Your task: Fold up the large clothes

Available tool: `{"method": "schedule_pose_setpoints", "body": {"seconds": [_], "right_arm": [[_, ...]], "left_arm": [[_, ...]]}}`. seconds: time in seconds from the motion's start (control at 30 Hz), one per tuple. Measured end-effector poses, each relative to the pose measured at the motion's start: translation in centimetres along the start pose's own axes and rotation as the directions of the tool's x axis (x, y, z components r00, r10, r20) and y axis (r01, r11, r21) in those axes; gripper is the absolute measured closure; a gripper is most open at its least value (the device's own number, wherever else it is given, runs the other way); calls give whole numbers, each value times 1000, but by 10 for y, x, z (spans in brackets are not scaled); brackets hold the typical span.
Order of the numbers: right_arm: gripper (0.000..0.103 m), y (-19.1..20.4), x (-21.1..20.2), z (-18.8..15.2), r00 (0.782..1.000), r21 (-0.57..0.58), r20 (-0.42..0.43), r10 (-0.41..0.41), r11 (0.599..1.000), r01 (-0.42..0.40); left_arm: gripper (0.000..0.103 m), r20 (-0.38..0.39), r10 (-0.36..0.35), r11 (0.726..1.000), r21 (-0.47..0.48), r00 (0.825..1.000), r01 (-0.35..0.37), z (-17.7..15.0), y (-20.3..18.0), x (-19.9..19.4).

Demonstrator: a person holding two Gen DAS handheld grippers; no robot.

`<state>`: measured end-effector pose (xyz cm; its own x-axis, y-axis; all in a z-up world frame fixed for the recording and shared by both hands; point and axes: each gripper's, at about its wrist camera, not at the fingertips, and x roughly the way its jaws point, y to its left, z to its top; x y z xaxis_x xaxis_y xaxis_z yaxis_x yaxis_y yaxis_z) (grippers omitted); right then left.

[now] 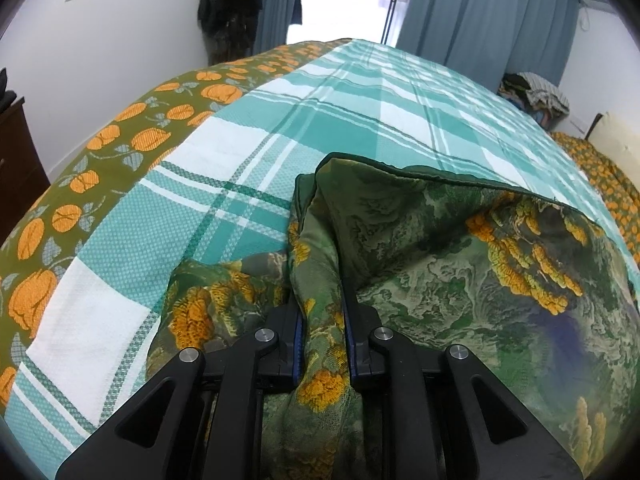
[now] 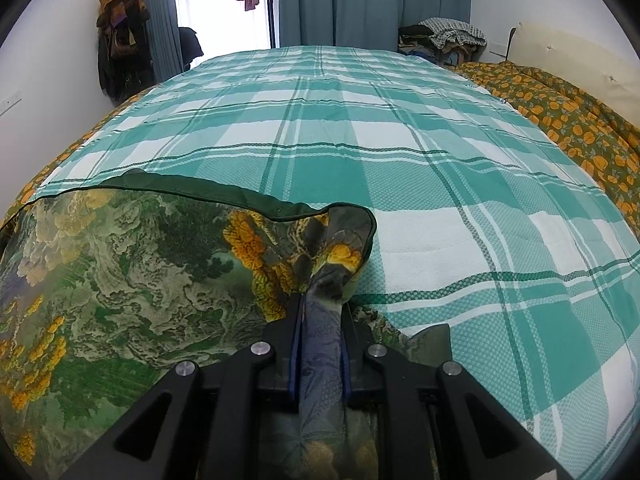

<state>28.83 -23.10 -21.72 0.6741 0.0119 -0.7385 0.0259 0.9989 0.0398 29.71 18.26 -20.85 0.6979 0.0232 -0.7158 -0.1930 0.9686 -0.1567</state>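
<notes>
Right under my lenses, both claws are biting cloth. My left gripper (image 1: 322,320) is pinching a bunched fold of the green garment (image 1: 460,248), its two black fingers (image 1: 286,344) squeezed close with only the thickness of fabric between them. My right gripper (image 2: 320,320) is doing the same on the garment (image 2: 132,280), fingers (image 2: 358,354) nearly together and clamping a bluish-grey gathered strip.

Between the two grips, the sheer landscape-print material, green with yellow-orange clusters, is stretching across as a panel, its dark green hemmed edge running along the far side. In the left view it is spreading to the right; in the right view it is spreading to the left, and a little of it is poking out on the near right too.

Beyond that hem, the teal and white checked bedspread (image 2: 400,128) is lying flat over the bed. Farther out, an olive cover with orange flowers (image 1: 100,140) is showing along both sides. At the far end, blue curtains (image 2: 360,0) are flanking a bright window, with clothes hanging on the left wall (image 2: 120,32).
</notes>
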Motion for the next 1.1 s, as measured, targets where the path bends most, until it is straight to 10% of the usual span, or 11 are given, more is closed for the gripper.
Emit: {"method": "schedule_pose_setpoints", "body": {"seconds": [0.43,0.53,0.67,0.73,0.9,1.1], "right_arm": [[85,-9,-2,-2,999,36,16,43,998,-44],[83,-14,-5,0,998,53,2,67,996,-67],[71,-32,-30,5,996,107,6,90,990,-90],[47,-42,-51,4,994,127,48,97,987,-102],[46,-54,-123,-8,977,90,177,118,987,-135],[43,-9,-148,-31,933,-12,151,327,944,-329]], "left_arm": [[83,-4,35,999,29,999,-35,-1,-4,-1],[68,-28,51,998,34,998,-50,3,-4,-8],[13,-36,24,999,-25,999,-25,4,7,-45],[13,-24,-9,999,-33,1000,8,-4,10,-76],[12,5,-28,998,64,1000,28,-17,-21,-128],[9,-36,-188,949,249,981,191,-13,-130,-140]]}}
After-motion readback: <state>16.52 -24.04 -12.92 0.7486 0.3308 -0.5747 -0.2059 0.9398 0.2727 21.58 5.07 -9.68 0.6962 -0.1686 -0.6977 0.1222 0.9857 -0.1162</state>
